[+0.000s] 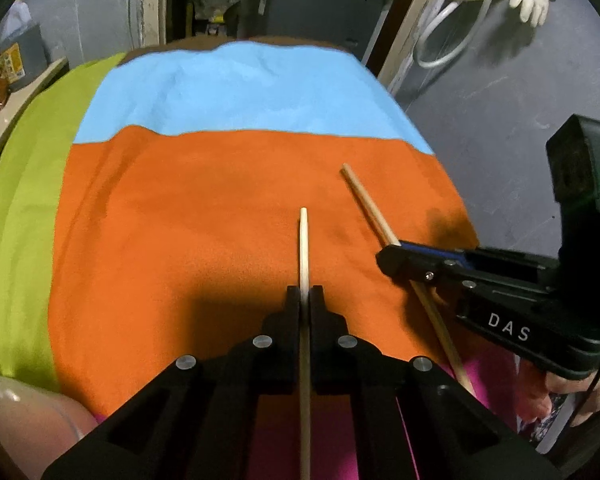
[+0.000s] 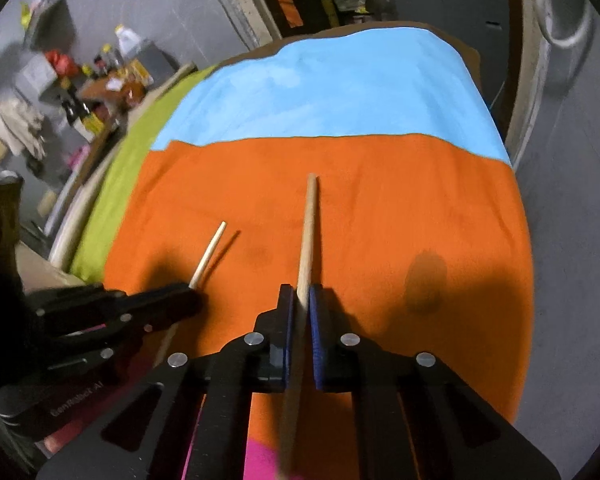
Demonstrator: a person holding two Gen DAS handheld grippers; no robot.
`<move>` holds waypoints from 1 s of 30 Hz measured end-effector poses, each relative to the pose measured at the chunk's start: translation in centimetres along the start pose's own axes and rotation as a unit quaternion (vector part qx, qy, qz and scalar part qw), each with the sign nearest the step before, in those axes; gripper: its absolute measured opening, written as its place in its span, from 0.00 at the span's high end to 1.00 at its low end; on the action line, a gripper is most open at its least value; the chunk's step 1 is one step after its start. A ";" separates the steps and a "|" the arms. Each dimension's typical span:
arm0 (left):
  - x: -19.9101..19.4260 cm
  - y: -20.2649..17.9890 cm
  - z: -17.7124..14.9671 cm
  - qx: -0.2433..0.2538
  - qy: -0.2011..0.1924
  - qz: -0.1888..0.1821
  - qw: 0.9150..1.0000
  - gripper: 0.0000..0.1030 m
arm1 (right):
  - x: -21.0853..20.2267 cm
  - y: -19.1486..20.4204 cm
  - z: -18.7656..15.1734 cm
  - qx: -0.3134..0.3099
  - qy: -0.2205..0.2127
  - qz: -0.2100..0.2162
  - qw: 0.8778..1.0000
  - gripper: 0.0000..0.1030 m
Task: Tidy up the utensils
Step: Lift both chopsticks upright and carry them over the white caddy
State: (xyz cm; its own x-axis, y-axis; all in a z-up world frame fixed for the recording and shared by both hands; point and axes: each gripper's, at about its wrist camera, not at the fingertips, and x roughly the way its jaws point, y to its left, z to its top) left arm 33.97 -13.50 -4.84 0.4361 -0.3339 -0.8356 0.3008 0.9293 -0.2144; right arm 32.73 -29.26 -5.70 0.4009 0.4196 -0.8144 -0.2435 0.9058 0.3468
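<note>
Chopsticks, one per claw. Left wrist view: left gripper (image 1: 304, 293) is pressed together on the pale chopstick (image 1: 303, 246), which runs straight fwd between the jaws w/ its tip out over the orange cloth (image 1: 180, 220). Just to the right, the right gripper (image 1: 392, 258) comes in from the side, pinching the tan chopstick (image 1: 366, 204) mid-length; that stick's far end points up-left toward the blue cloth (image 1: 240, 92). Green cloth (image 1: 20, 200) lies along the left edge. Right wrist view: right gripper (image 2: 300, 294), blue pads closed on the tan chopstick (image 2: 309, 224), stick angling fwd over the orange cloth (image 2: 380, 200). Left gripper (image 2: 186, 294) sits beside it at lower left, pale chopstick (image 2: 210, 250) poking out past its jaws and casting a thin shadow, so prob. held off the cloth. Risks, as I judge them: both sticks are thin and round, gripped at one spot only, so either could swivel in the pinch or slip out if the grip eases. Grippers are close; bringing sticks together to pair them could knock claw vs claw or cross the tips.
</note>
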 end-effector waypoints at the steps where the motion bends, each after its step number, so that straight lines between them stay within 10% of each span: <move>1: -0.4 -0.1 -0.1 0.001 -0.008 -0.001 1.000 0.98 | -0.3 0.1 -0.2 0.005 -0.007 0.004 1.000 0.95; 11: -7.1 -0.6 -2.9 0.016 -0.142 0.009 0.990 0.98 | -5.5 3.3 -2.9 -0.017 -0.132 0.030 0.991 0.96; 19: -13.2 -1.3 -5.0 0.030 -0.277 0.033 0.960 0.98 | -10.2 7.9 -5.8 -0.067 -0.266 0.029 0.961 0.96; 30: -19.2 -0.3 -5.4 0.038 -0.348 0.073 0.934 0.98 | -14.0 13.7 -4.9 -0.108 -0.345 0.047 0.931 0.96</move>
State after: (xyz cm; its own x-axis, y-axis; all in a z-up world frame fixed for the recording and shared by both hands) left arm 20.90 -6.54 8.58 0.9153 -0.2498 -0.3159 0.2416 0.9682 -0.0655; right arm 19.49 -23.01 8.20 0.8229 0.5020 -0.2660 -0.4483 0.8614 0.2387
